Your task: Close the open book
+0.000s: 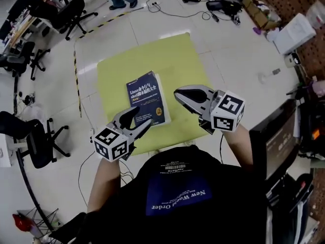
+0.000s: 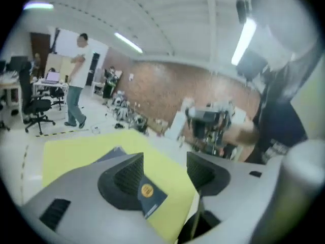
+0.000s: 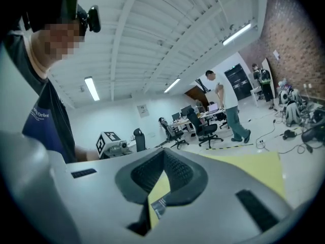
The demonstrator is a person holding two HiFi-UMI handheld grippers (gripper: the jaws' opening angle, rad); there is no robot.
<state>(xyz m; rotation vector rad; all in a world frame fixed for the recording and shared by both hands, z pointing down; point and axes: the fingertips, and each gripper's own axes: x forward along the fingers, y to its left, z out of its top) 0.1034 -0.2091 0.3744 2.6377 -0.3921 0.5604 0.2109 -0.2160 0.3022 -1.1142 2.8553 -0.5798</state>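
The blue book (image 1: 148,98) lies closed, cover up, in the middle of the yellow table (image 1: 117,70). My left gripper (image 1: 139,119) hovers above the table's near edge, just short of the book's near corner. Its jaws stand wide open with nothing between them. In the left gripper view the left gripper (image 2: 163,161) looks over the book's corner (image 2: 148,196), which lies below the jaws. My right gripper (image 1: 179,94) hangs to the right of the book, jaws closed together and empty. In the right gripper view the right gripper (image 3: 163,152) has its pads meeting at the tip.
Black office chairs (image 1: 71,11) stand on the floor at the left and far left. Cables and gear (image 1: 218,4) lie beyond the table, with a white box (image 1: 294,32) at the right. A person (image 3: 228,103) stands far off. A dark monitor (image 1: 277,136) is near my right arm.
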